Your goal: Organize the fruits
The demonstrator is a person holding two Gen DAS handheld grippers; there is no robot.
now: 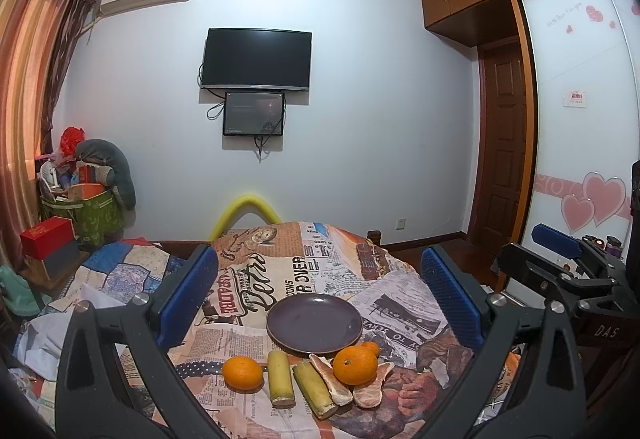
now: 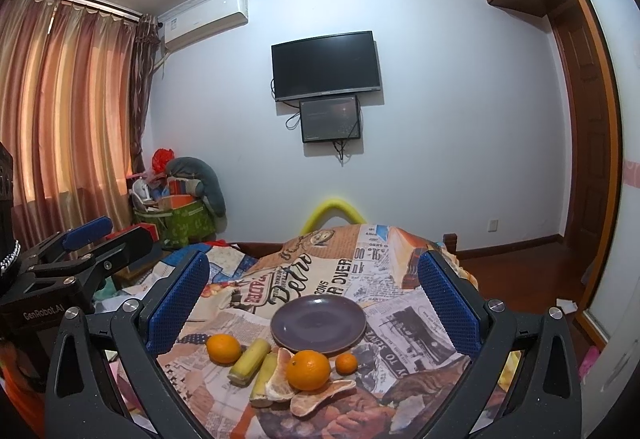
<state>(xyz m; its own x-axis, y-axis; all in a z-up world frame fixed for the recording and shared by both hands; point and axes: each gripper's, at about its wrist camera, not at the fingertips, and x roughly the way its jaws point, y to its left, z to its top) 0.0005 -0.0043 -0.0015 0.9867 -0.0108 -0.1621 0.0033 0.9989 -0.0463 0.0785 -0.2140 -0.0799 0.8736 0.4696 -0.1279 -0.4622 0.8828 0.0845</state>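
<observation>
An empty dark purple plate (image 1: 314,323) (image 2: 318,323) sits on a table with a newspaper-print cloth. In front of it lie an orange (image 1: 242,372) (image 2: 223,348) at the left, two yellow-green cane pieces (image 1: 280,377) (image 1: 314,389) (image 2: 249,361), a larger orange (image 1: 354,365) (image 2: 307,369) on orange peel (image 1: 370,391) (image 2: 320,399), and a small tangerine (image 1: 372,347) (image 2: 345,363). My left gripper (image 1: 320,287) is open and empty above the plate. My right gripper (image 2: 314,291) is open and empty too. Each gripper shows at the edge of the other's view.
The cloth-covered table (image 1: 256,279) drops off at its far edge, with a yellow foam tube (image 1: 246,209) behind it. A green bin of clutter (image 1: 92,215) and a red box (image 1: 46,237) stand at the left. A wooden floor and door (image 1: 500,143) are at the right.
</observation>
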